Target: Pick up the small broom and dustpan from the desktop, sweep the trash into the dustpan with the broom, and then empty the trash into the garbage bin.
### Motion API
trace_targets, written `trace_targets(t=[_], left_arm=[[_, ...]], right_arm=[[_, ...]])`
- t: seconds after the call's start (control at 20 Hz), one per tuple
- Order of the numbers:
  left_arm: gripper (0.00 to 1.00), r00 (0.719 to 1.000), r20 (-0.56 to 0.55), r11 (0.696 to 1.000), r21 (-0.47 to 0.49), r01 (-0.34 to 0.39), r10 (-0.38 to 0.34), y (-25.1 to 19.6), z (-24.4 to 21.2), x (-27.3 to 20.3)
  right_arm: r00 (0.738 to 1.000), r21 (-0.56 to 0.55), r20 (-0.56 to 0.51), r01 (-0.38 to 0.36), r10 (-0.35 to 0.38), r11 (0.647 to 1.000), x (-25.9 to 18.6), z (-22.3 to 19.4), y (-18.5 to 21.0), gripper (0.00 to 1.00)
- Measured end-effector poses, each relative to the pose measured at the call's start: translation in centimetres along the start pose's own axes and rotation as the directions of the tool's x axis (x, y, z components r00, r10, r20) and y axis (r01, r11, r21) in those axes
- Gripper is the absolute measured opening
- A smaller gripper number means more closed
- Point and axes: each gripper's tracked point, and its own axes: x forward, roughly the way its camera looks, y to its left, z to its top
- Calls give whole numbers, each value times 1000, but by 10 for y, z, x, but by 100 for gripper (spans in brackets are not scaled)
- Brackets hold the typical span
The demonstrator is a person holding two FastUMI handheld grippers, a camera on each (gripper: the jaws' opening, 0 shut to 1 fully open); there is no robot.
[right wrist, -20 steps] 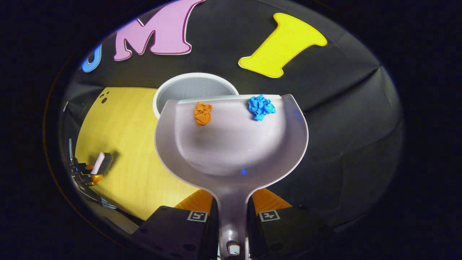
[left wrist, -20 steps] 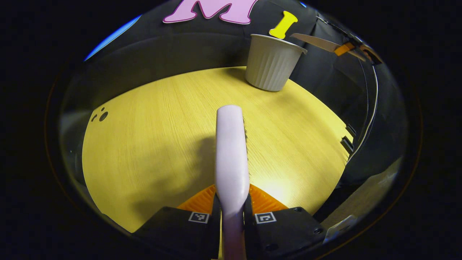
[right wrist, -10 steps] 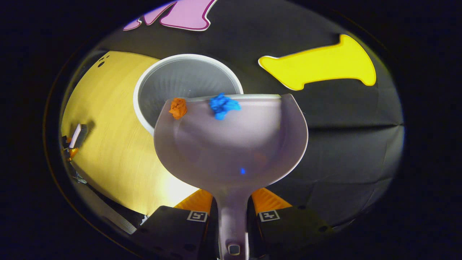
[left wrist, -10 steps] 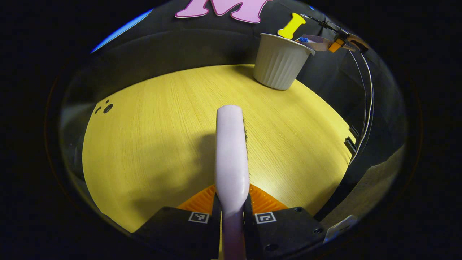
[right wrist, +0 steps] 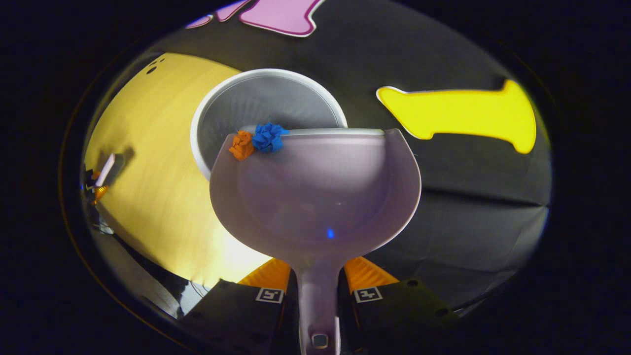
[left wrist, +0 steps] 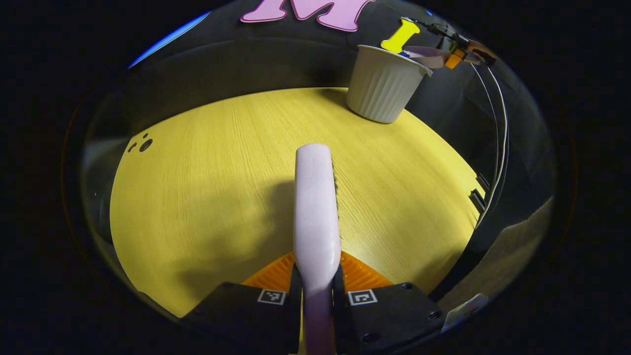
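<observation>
In the right gripper view my right gripper (right wrist: 318,291) is shut on the handle of the pale dustpan (right wrist: 320,197), held tilted over the white ribbed garbage bin (right wrist: 266,106). An orange paper ball (right wrist: 241,145) and a blue paper ball (right wrist: 267,137) sit together at the pan's front left lip, above the bin's opening. In the left gripper view my left gripper (left wrist: 317,291) is shut on the pale broom handle (left wrist: 315,212), which points out over the yellow desktop (left wrist: 207,187). The bin (left wrist: 384,84) stands at the far right there, with the dustpan (left wrist: 429,52) over its rim.
The left gripper with the broom (right wrist: 101,177) shows small at the left of the right gripper view. A cable (left wrist: 500,148) hangs along the desk's right edge. Small dark holes (left wrist: 143,145) mark the desktop's far left.
The dustpan has tipped further toward the bin; both paper balls slid left along the lip and now sit together over the opening. The broom stayed almost still.
</observation>
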Motion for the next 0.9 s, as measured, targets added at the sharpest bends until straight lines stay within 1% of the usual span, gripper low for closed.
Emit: trace_targets(t=[0.05,0.1,0.15,0.2,0.45,0.65,0.7,0.75,0.8,0.85,0.9], left_arm=[[33,1000,0,1000,-2,-2,2,0,1,-1],[31,1000,0,1000,-5,-2,2,1,1,0],[33,1000,1,1000,-10,-4,4,1,1,0],[31,1000,3,1000,-17,-5,5,1,0,0],[32,1000,1,998,-55,-11,11,1,-4,0],[30,1000,1,998,-59,-31,32,3,-4,-1],[30,999,1,998,-58,-39,39,3,-3,-2],[31,999,1,997,-56,-46,46,4,-3,-3],[30,999,0,997,-54,-54,54,5,-3,-3],[33,998,0,997,-52,-59,59,5,-2,-4],[31,998,-1,997,-50,-64,64,6,-2,-5]], right_arm=[[1000,-29,-13,22,-23,999,-9,4,-3,36],[999,-56,-24,42,-43,998,-9,6,-5,36],[998,-82,-33,55,-58,995,-9,8,-6,36],[997,-100,-39,61,-65,993,-10,9,-6,35],[998,-108,-33,53,-57,993,-5,18,-4,36],[998,-89,2,62,-62,994,-3,17,-8,36],[998,-69,19,55,-54,996,-5,16,-9,36],[998,-42,38,43,-41,998,-6,15,-10,39],[997,-12,66,30,-29,999,-8,16,-10,36],[995,16,101,18,-20,1000,-14,17,-10,36],[991,43,134,6,-12,999,-20,17,-9,36]])
